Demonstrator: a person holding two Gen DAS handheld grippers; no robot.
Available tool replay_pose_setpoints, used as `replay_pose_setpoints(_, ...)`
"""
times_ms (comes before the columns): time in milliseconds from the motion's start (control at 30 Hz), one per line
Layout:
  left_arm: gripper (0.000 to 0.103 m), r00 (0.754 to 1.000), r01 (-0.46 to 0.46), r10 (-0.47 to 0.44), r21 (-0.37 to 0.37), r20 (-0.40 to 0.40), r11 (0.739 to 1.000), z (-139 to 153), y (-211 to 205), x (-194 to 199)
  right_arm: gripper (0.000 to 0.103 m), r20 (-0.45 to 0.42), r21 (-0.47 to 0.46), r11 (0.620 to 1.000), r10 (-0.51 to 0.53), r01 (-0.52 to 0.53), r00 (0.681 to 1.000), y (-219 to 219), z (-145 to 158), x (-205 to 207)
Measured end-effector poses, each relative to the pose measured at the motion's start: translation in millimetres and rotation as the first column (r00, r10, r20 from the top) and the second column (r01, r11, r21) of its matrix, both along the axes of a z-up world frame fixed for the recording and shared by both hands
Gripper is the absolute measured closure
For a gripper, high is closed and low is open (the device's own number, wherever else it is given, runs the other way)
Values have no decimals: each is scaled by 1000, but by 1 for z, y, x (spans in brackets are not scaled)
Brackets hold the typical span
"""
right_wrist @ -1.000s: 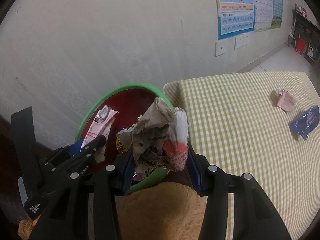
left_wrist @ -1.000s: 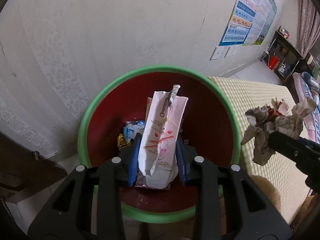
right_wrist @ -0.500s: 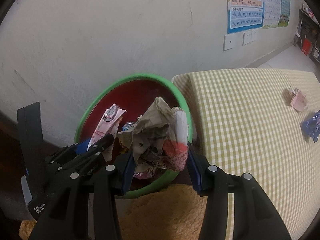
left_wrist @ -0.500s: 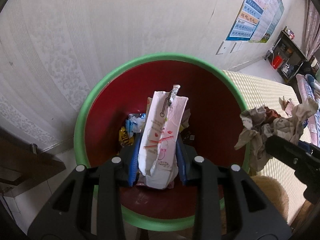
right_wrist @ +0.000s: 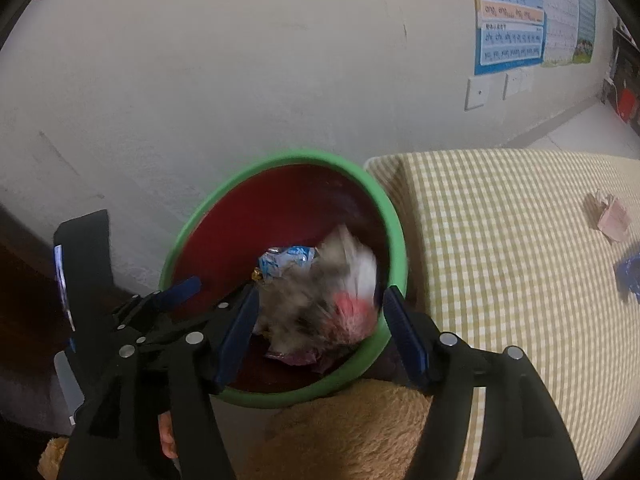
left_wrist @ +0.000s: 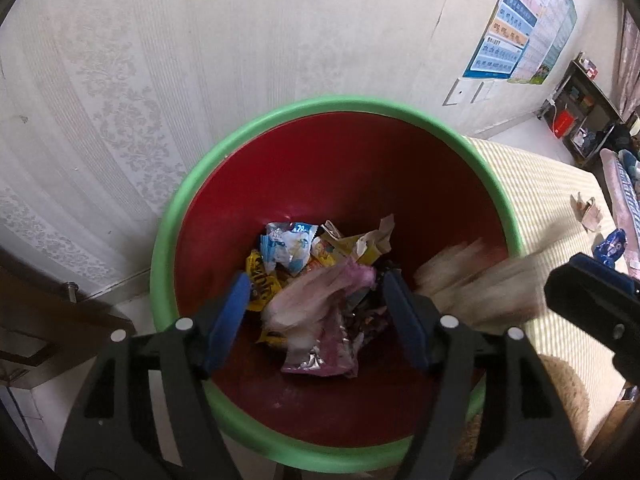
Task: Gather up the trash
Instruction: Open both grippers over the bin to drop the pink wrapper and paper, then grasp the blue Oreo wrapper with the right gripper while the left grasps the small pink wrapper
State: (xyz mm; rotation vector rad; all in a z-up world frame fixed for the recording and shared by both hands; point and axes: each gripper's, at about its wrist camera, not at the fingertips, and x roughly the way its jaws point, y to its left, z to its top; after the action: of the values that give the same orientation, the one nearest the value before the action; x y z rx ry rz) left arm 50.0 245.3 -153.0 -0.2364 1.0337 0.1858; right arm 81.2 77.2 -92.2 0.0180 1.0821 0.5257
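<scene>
A red bin with a green rim [left_wrist: 248, 132] [right_wrist: 224, 192] stands by the wall and holds several wrappers [left_wrist: 288, 246]. My left gripper [left_wrist: 320, 312] is open over the bin; a pink carton [left_wrist: 316, 300], blurred, falls between its fingers. My right gripper [right_wrist: 320, 316] is open above the bin's near rim; the crumpled paper wad [right_wrist: 332, 292], blurred, drops from it and shows in the left wrist view [left_wrist: 472, 276]. A pink scrap [right_wrist: 610, 216] and a blue wrapper [right_wrist: 630, 272] lie on the checked tablecloth [right_wrist: 500, 240].
The wall rises right behind the bin. A tan plush surface [right_wrist: 352, 432] lies below the grippers. Posters [right_wrist: 512, 16] hang on the wall at right. A dark wooden piece [left_wrist: 48, 320] sits left of the bin.
Both grippers have opened. The pink carton has left the left gripper and the paper wad has left the right gripper; both fall blurred into the bin.
</scene>
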Motion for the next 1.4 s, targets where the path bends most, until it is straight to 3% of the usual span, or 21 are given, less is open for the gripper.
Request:
replay_pose_setpoints(133,37,1000,6,-6,7,1,1000,1,-1,-1,37,40,-4,1000,-22,22,999,-16,5,-1)
replay_pose_setpoints(233,37,1000,0,0,0,14,1000,3,-1,-2,34,75,-36,987,-151,154,986,-64,7,7)
replay_pose_setpoints(300,37,1000,-1,1,-4,20,1000,5,-3,-2,33,71,-47,948,-312,315,948,-118,5,17)
replay_pose_setpoints(367,37,1000,11,-11,5,25,1000,7,-8,-1,32,67,-49,875,-478,482,876,-174,4,23)
replay_pose_setpoints(433,36,999,21,-21,10,30,1000,8,-12,-1,32,71,-42,783,-617,620,784,-228,4,27)
replay_pose_setpoints(467,37,999,27,-27,11,32,1000,9,-15,-1,30,66,-49,721,-688,691,723,-260,2,31)
replay_pose_setpoints(567,36,998,51,-52,23,38,998,11,-26,1,28,11,-56,629,-776,776,630,-310,-9,41)
replay_pose_setpoints(600,36,997,61,-62,29,40,998,13,-30,1,28,-13,-72,614,-788,786,615,-322,-15,47)
replay_pose_setpoints(667,36,996,77,-79,43,46,996,16,-37,1,28,-38,-101,615,-788,782,615,-330,-27,56)
replay_pose_setpoints(767,37,993,101,-105,71,53,992,22,-47,1,29,-83,-112,645,-764,756,640,-330,-45,70)
replay_pose_setpoints(833,37,992,112,-117,81,55,990,26,-52,2,38,-114,-122,649,-760,751,639,-334,-53,75)
replay_pose_setpoints(867,37,991,115,-120,82,58,990,28,-55,2,54,-97,-120,648,-762,752,641,-334,-52,75)
replay_pose_setpoints(900,37,990,122,-128,82,64,989,31,-59,2,81,-99,-109,660,-751,743,653,-334,-51,75)
replay_pose_setpoints(933,37,988,130,-136,82,70,988,35,-64,4,87,-121,-100,677,-736,729,666,-331,-50,75)
replay_pose_setpoints(1133,36,953,266,-273,67,129,962,59,-126,24,94,-122,-64,727,-686,684,718,-339,-23,36)
replay_pose_setpoints(1267,29,909,386,-386,31,154,922,62,-192,52,94,-124,-68,760,-649,646,751,-346,-3,-13)
replay_pose_setpoints(1400,28,875,458,-455,25,167,889,53,-249,85,94,-146,-39,759,-648,650,747,-359,-1,-69)
